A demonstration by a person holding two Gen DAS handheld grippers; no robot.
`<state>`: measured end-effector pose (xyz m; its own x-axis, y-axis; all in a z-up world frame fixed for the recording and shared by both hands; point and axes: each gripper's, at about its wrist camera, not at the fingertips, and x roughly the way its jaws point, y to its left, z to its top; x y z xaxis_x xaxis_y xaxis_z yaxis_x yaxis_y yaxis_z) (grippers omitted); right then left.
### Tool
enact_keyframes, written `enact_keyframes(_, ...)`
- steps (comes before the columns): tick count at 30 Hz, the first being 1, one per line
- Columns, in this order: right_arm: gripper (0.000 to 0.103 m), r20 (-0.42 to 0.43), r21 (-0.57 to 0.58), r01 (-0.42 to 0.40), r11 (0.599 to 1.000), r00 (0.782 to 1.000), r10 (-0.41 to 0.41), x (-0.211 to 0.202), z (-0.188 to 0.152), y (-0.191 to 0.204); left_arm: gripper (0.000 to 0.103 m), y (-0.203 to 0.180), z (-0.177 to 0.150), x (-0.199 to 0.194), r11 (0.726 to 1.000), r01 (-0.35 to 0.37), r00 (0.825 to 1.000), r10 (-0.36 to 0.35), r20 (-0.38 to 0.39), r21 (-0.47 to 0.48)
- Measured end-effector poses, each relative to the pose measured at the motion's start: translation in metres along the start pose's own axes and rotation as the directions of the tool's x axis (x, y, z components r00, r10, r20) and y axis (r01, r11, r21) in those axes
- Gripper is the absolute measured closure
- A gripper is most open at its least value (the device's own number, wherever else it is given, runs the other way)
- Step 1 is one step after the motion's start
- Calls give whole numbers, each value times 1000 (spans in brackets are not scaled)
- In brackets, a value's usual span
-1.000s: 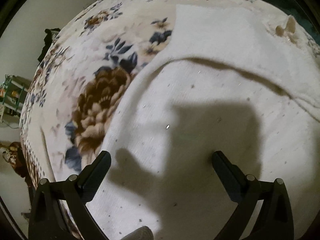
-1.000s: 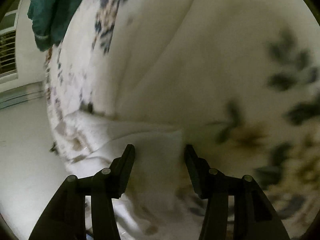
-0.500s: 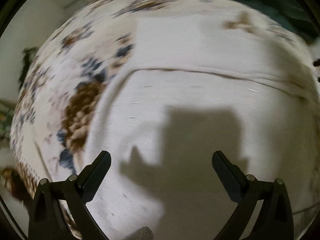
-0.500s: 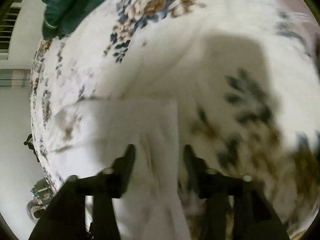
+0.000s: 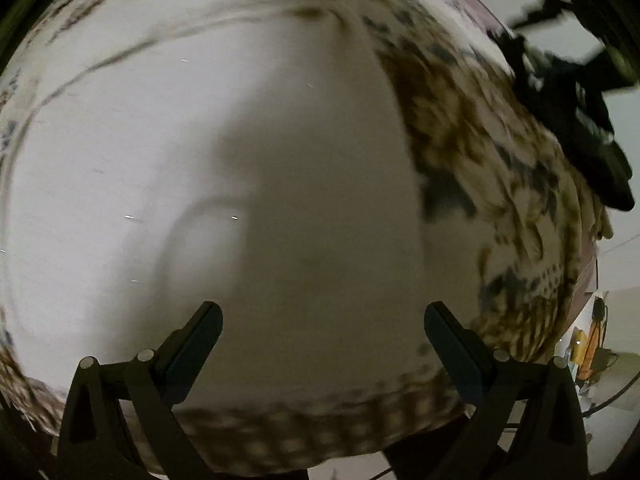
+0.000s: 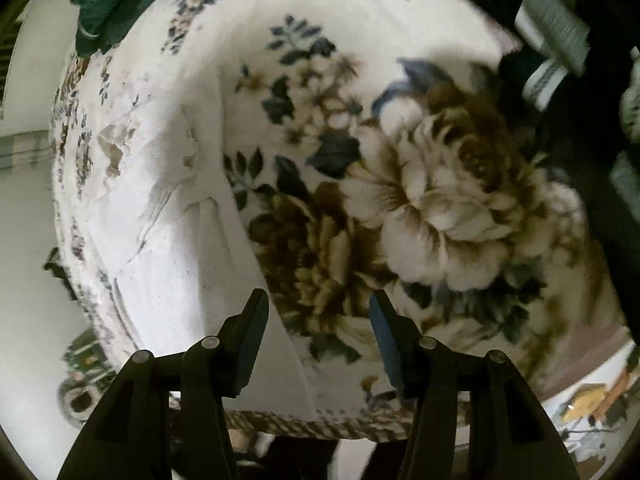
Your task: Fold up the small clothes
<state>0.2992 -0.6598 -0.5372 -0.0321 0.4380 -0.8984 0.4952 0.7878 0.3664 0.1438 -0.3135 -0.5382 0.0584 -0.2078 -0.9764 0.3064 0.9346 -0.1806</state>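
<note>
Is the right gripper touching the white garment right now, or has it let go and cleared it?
Apart. In the right wrist view the right gripper stands open above the floral blanket, nothing between its fingers; the white garment lies flat below, left of them.

white garment (image 5: 200, 160) on floral blanket (image 5: 480, 152) — blurred

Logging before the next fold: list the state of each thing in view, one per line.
White garment: lying on the blanket, partly folded, held by neither gripper.
Floral blanket: spread out under the garment.
Green cloth: bunched at the blanket's far edge.
Left gripper: open, fingers empty.
Right gripper: just opened, empty.
</note>
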Motion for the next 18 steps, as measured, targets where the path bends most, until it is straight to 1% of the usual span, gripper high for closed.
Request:
enact_keyframes(1,48,-6,-9,-10,1000,1000,10,9,10,2,9,-7,-2,8,1000,-12,1000,12,-2,-1)
enact_keyframes(2,48,-11,-34,-23,999,1000,23,14,21,2,28,-17,-2,16,1000,-30,1000,30,-7,-2)
enact_keyframes(3,48,-16,-48,-34,998,999,34,20,29,6,56,-25,-2,26,999,-54,998,54,-16,-2)
enact_keyframes(4,48,-24,-65,-58,996,998,56,26,41,8,67,-34,-1,36,996,-94,995,94,-22,4)
enact_keyframes(6,48,-29,-81,-110,991,994,108,37,64,14,82,-49,0,46,986,-165,986,165,4,26)
enact_keyframes(8,48,-35,-84,-158,984,987,156,48,89,23,89,-56,0,45,980,-195,980,194,30,28)
enact_keyframes(12,48,-49,-88,-248,965,968,244,74,141,46,93,-62,-2,36,977,-213,975,212,63,7)
enact_keyframes(16,48,-46,-35,-348,937,937,347,104,185,65,94,-65,-2,27,977,-212,974,212,80,-16)
enact_keyframes(18,49,-54,-6,-407,913,912,407,120,201,74,94,-67,0,25,976,-218,973,219,80,-18)
